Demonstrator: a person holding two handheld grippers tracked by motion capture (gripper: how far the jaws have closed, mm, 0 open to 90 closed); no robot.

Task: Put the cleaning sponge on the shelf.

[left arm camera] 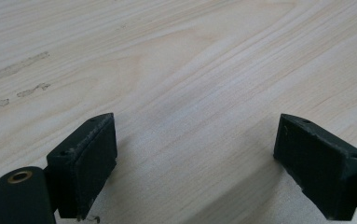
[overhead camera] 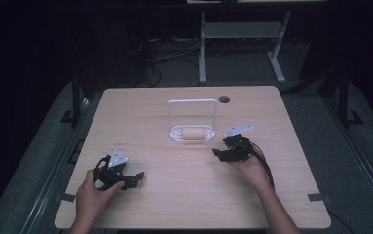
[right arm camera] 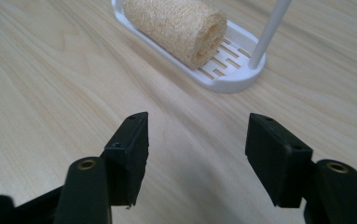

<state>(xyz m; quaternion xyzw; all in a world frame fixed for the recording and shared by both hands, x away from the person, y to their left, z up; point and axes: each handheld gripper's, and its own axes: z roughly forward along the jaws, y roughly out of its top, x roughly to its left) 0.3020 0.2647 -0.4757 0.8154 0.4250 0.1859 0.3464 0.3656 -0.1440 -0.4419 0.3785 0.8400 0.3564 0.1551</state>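
Loofah roll (overhead camera: 192, 133) lying in white rack (overhead camera: 177, 132), mid-table, nearer the far edge; both hand-held grippers empty.

High view: roll is tan, cylindrical, on its side in the rack's slotted tray under a tall white loop handle. Right hand-held gripper (overhead camera: 221, 153) sits just right of the rack, apart from it; left hand-held gripper (overhead camera: 134, 178) near the front-left corner of the table (overhead camera: 281, 195). Left gripper view: left hand-held gripper (left arm camera: 192, 163) jaws wide apart over bare wood. Right gripper view: right hand-held gripper (right arm camera: 197, 154) jaws apart, nothing between; roll (right arm camera: 176, 25) coarse, fibrous, hollow at its end, tray (right arm camera: 232, 79) slats under it.
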